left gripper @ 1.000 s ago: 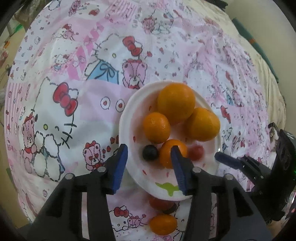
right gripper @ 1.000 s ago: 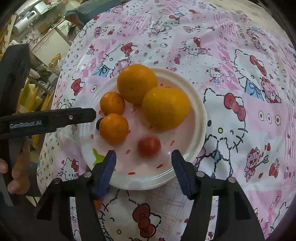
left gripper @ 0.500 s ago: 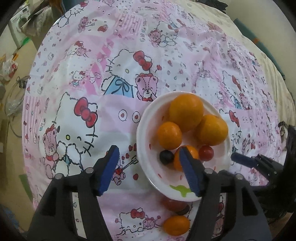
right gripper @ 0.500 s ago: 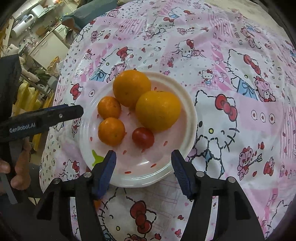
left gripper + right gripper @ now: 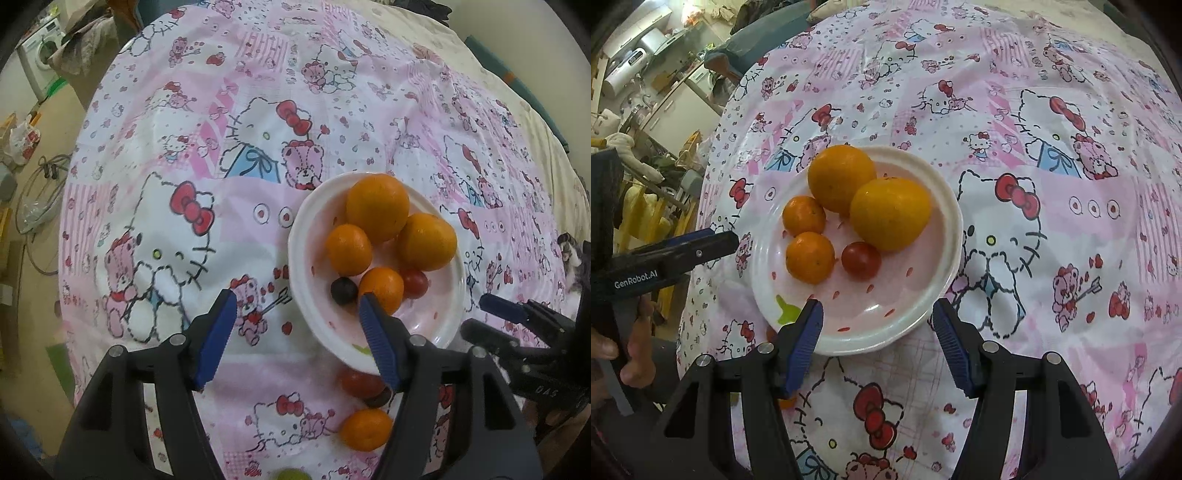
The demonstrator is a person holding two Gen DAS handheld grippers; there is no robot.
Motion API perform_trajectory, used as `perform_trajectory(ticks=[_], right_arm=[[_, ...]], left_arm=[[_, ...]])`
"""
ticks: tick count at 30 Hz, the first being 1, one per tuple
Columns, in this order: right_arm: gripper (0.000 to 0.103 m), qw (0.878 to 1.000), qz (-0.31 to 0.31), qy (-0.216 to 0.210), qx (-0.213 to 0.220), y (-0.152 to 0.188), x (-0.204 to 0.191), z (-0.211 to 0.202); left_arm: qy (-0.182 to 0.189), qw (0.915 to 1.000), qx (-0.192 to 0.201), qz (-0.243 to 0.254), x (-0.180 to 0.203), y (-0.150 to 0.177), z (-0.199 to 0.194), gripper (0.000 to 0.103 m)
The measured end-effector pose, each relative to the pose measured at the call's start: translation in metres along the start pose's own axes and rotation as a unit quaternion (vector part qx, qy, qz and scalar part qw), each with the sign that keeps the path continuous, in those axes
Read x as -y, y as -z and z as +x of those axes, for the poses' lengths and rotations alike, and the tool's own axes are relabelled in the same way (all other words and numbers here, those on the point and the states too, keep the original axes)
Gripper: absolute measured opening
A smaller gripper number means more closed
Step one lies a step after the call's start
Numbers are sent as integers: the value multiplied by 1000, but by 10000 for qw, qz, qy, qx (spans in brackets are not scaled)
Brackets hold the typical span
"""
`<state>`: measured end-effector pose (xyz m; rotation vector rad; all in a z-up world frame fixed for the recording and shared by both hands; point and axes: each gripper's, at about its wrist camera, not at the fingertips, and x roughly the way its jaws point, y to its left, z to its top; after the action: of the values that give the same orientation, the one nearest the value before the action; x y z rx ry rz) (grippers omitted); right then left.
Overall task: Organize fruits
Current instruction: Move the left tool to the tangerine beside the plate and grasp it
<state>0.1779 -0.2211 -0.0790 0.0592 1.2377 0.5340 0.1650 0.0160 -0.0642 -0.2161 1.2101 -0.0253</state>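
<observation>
writing: "GenRobot.AI" in white on the left tool's arm, seen at 9 o'clock in the right wrist view; dark embossed letters on the right tool's body in the left wrist view, too blurred to read
cloth print: pink cartoon-cat tablecloth [image 5: 1052,155] over the counter, no readable words
left tool [image 5: 297,325]: blue fingers spread wide, empty, tilted down over the cloth; right finger overlaps the plate's 6 o'clock rim, left finger over bare cloth
right tool [image 5: 877,334]: spread wide, empty, fingers straddling the plate's near rim at 6 o'clock
hand [image 5: 617,328]: bare fingers wrapped on the left tool's handle, at 8 o'clock in the right wrist view
plate [image 5: 945,206]: white, red flecks, green mark near 7 o'clock of its rim
on plate: two large oranges [image 5: 841,178] touching, toward 12 o'clock; two small oranges [image 5: 809,257] toward 9 o'clock; cherry tomato [image 5: 861,260] near centre, just beside the lower large orange; dark round fruit [image 5: 343,290] touching a small orange
off plate: small orange on cloth [image 5: 365,429], red tomato [image 5: 358,382] and another dark fruit [image 5: 378,398] just beyond the plate's 6 o'clock rim
background: washing machine [image 5: 40,61] at 10 o'clock in the left wrist view
</observation>
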Motion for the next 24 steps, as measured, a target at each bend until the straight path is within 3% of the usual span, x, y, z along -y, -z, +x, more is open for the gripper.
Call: perform_trajectory(ticks=[6,10,17,24], right_arm=[[65,9997,172,-32,149,8,0,-18],[65,9993,279,-27,263,15,2,-30],[65,9963,750,-88,402,36,12,-45],[65,9935,1032,-137,461,56,18,-53]], left_arm=[[-280,9986,185,410,10,15,-15,65],[-185,9965,196,785,21,27,-25,65],[75,9918,-412,1207,48,66,-12,65],[52,9842,-860,1545,72,98,8,65]])
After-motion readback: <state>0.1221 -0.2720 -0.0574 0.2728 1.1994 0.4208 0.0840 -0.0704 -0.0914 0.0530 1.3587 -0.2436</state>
